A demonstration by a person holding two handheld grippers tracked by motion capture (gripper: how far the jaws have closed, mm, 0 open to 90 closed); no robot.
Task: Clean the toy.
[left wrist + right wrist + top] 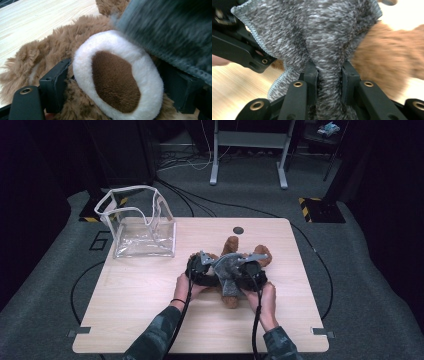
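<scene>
Mid-table lies a brown teddy bear [231, 270], a grey knitted garment [227, 266] draped across its middle. Right gripper [329, 75] clamped on a bunched fold of the garment; left gripper [112, 82] closed wide around a white-soled paw [116, 77]. Dressing or undressing, hard to tell which, and only partway through. Clear bag [140, 222] standing apart at the far left corner.

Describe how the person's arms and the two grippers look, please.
Both forearms wear dark camouflage sleeves, and a dark band circles the left wrist. The left gripper and right gripper are black, with boxy jaws and brass-coloured rivets. Each carries a grey three-cornered plate on top and trails a black cable.
</scene>
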